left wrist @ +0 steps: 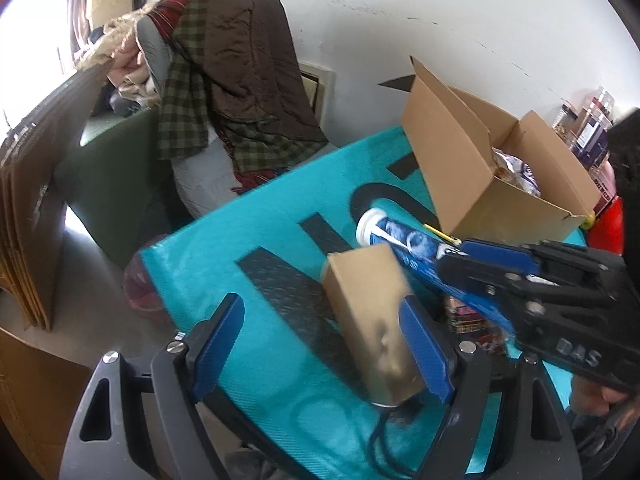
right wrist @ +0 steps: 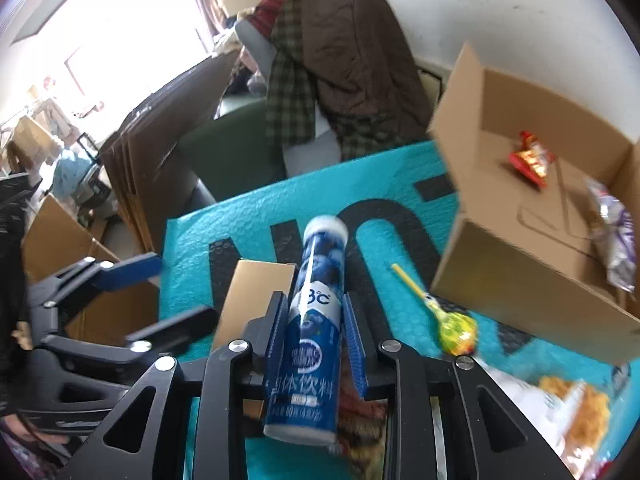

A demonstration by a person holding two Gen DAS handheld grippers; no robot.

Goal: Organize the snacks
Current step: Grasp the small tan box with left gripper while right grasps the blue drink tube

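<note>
Right hand-held gripper (right wrist: 316, 340) of mine sits narrowed around a blue tube (right wrist: 312, 320), its ribbed blue pads lying along both sides of it, so I read it as gripping the tube. That tube is a slim cylinder with a white cap at the far end, blueberry pictures on the upper half, and white lettering on dark blue lower down; it lies lengthwise on the surface, pointing away from me. My left hand-held gripper (left wrist: 324, 344) stands wide, with a small plain cardboard box (left wrist: 372, 320) between its fingers; its right pad is against the box side, but the left pad is clear of it, so I see no grip there. Box and tube lie side by side, touching or nearly so. A yellow-green lollipop (right wrist: 456, 330) on a yellow stick rests just right of the tube. Behind it an open cardboard carton (right wrist: 516, 256) holds a red wrapper (right wrist: 530, 160) and a silvery purple packet (right wrist: 616, 240). More snack packets (right wrist: 576, 416) lie at the near right. All rest on a teal mat with big black letters (right wrist: 256, 216). Beyond, a chair (left wrist: 224, 92) is piled with brown and checked clothes against a white wall, and flattened cardboard (left wrist: 32, 208) stands at the left.
</note>
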